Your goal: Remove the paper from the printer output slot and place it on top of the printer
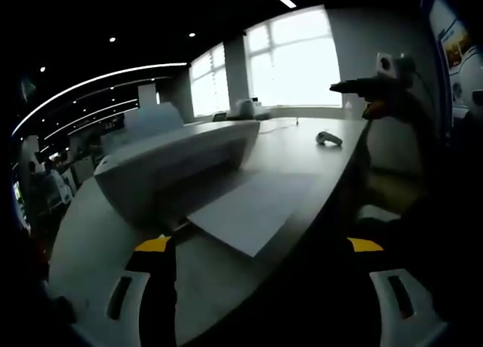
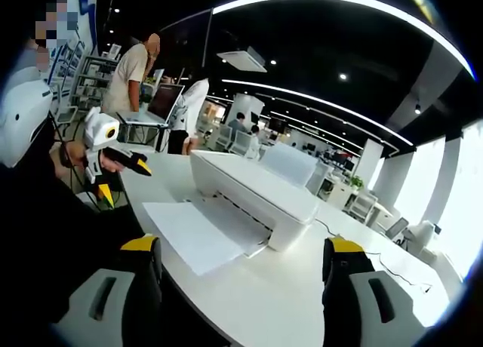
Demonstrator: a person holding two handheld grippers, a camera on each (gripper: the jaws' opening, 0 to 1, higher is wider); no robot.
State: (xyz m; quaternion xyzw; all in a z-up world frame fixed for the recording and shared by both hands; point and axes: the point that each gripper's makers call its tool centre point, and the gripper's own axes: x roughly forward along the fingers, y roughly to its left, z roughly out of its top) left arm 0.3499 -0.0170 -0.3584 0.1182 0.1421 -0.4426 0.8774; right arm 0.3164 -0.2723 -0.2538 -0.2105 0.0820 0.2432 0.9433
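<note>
A white printer point(image 1: 173, 162) stands on a long white table point(image 1: 302, 147). A sheet of paper point(image 1: 256, 207) sticks out of its output slot and lies flat toward the table edge. My left gripper point(image 1: 264, 290) hovers short of the sheet, jaws wide apart and open, holding nothing. From the other side, the printer point(image 2: 256, 185) and paper point(image 2: 196, 230) lie ahead of my right gripper point(image 2: 243, 283), also open and empty. A hand holds the left gripper point(image 2: 113, 157) at the left of the right gripper view. The right gripper point(image 1: 370, 87) hangs at upper right of the left gripper view.
A small grey object point(image 1: 328, 138) lies on the table beyond the paper. A thin cable point(image 2: 377, 260) runs across the table behind the printer. Two people point(image 2: 132, 72) stand at desks in the background. Bright windows point(image 1: 294, 56) line the far wall.
</note>
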